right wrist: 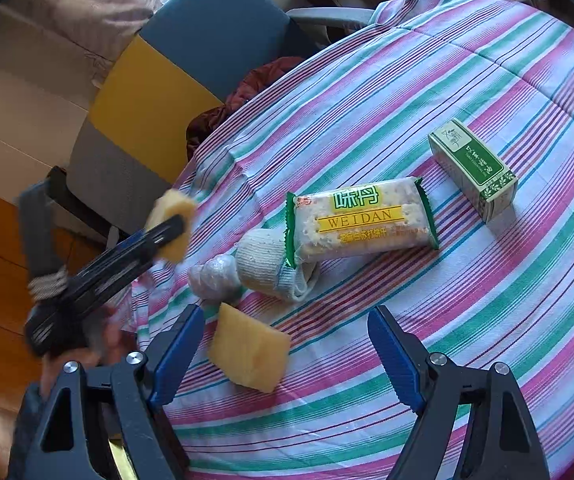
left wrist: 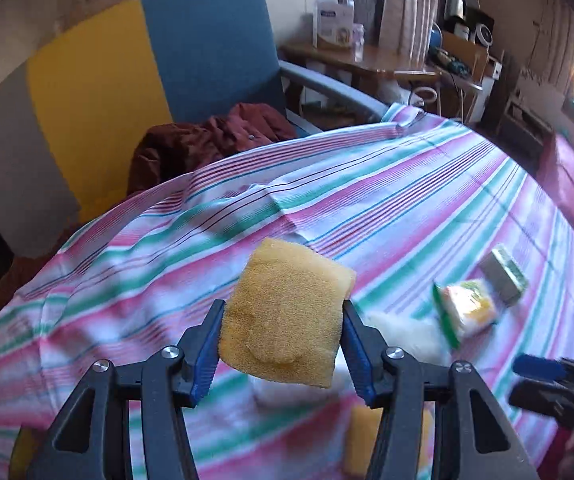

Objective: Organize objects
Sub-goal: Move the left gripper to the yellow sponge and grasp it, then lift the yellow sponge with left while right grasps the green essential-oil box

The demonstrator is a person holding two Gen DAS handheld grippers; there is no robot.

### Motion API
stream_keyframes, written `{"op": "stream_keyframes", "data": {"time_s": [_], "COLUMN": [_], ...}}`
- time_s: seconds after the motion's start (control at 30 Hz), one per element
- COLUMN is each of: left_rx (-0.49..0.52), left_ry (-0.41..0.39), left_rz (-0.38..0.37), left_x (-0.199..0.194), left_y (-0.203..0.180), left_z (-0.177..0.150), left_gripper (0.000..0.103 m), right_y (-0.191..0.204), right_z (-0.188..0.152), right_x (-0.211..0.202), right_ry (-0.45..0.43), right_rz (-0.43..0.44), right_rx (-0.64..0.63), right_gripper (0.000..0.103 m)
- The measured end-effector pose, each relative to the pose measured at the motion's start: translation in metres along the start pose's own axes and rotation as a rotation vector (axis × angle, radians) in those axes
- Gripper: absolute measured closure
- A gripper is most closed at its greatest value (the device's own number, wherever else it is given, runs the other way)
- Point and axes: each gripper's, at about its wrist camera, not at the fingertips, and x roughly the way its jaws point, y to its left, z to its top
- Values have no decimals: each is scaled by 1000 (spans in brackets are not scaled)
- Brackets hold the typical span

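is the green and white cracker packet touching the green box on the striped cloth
Apart. The right wrist view shows bare striped cloth between the green and white cracker packet and the green box.

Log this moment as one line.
left gripper: shut on yellow square sponge, lifted | right gripper: open, empty | second yellow sponge: on striped tablecloth

Porous foam sponge (left wrist: 287, 312); cotton tablecloth (left wrist: 407, 200)

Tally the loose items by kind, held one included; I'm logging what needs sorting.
Yellow sponges: 2, one in the left tool, one on the cloth
Cracker packet: 1
Green box: 1
Rolled sock: 1
Plastic-wrapped bundle: 1
Total: 6
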Motion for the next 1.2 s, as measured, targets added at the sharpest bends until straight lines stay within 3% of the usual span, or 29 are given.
{"op": "stream_keyframes", "data": {"time_s": [0.27,0.5,0.6,0.67,0.83,1.1,1.13,1.2], "left_rx": [-149,-170,-210,-247,-339,-381,-386,-397], "left_ry": [-59,-104,-105,-104,-96,-114,-114,-112], "left_rz": [-62,-39,-55,-44,-43,-45,-40,-36], "left_x": [-85,-146,-159,-162,-166,-184,-186,-187], "left_y": [0,9,22,34,52,61,63,66], "left_z": [-79,-150,-173,-187,-214,-233,-236,-239], "left_gripper": [48,48,48,48,48,47,47,47], "right_y": [-11,-28,-34,-41,-48,-56,-59,-66], "right_z": [6,18,34,47,73,89,90,90], "right_x": [-12,-45,-73,-83,-66,12,22,37], "right_ry": [-80,-217,-304,-318,-252,-78,-52,9], "right_rz": [-79,-132,-217,-271,-396,-553,-575,-585], "right_rx": [29,108,69,47,-38,-151,-160,-168], "right_gripper": [19,19,20,24,35,36,38,60]}}
